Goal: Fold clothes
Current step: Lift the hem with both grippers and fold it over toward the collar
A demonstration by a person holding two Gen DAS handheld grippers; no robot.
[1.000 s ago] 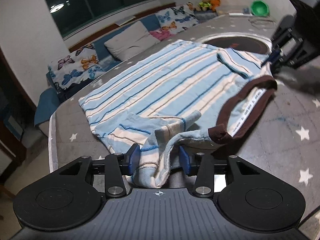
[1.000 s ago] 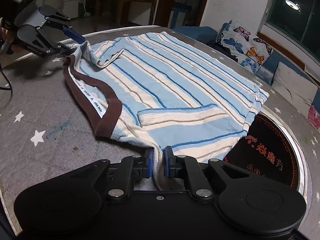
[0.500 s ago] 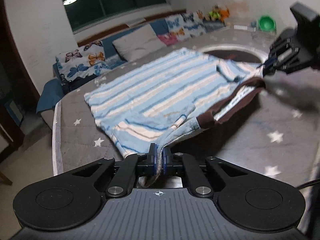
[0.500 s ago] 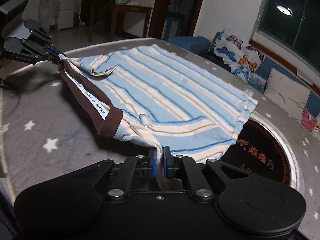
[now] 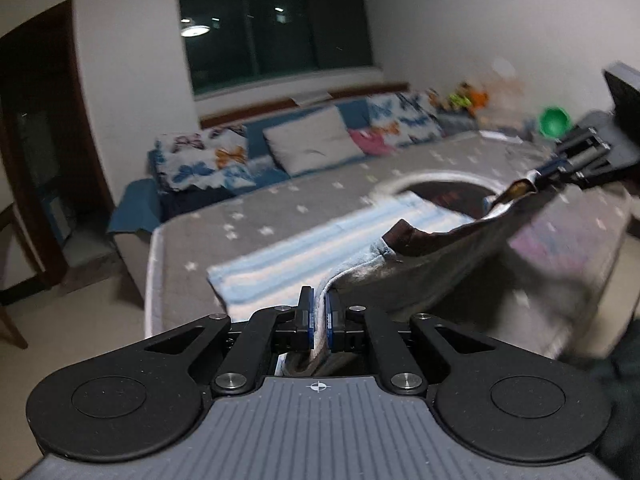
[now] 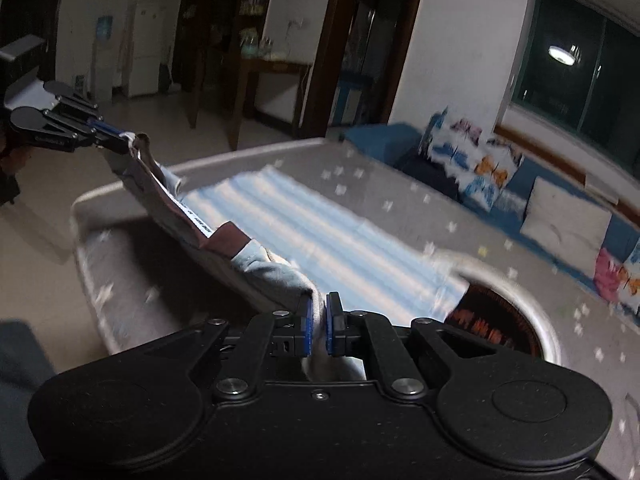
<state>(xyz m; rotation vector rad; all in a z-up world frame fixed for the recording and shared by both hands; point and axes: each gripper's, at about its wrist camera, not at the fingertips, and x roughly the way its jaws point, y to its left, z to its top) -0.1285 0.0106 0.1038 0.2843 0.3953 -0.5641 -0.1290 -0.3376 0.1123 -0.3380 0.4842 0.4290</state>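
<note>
A light-blue striped shirt [image 5: 304,252] with a brown collar [image 5: 408,240] lies partly on the grey star-patterned table [image 5: 280,208]. Its near edge hangs in the air, stretched between both grippers. My left gripper [image 5: 319,318] is shut on one shoulder of the shirt [image 6: 312,236]. My right gripper [image 6: 319,320] is shut on the other shoulder. Each gripper also shows in the other's view: the right gripper [image 5: 556,168] at the upper right, the left gripper [image 6: 108,136] at the upper left. The brown collar [image 6: 224,240] sags between them. The far hem still rests on the table.
A dark round plate [image 6: 496,324] is set into the table [image 6: 400,216] beside the shirt. A sofa with butterfly cushions [image 5: 208,160] runs along the far side under a window. A green bowl [image 5: 554,120] stands at the far right. Bare floor [image 6: 40,216] lies past the table's left edge.
The left jaws closed on the shirt's shoulder. Both grippers rose and pulled back, lifting the collar end off the table so it now hangs stretched between them.
</note>
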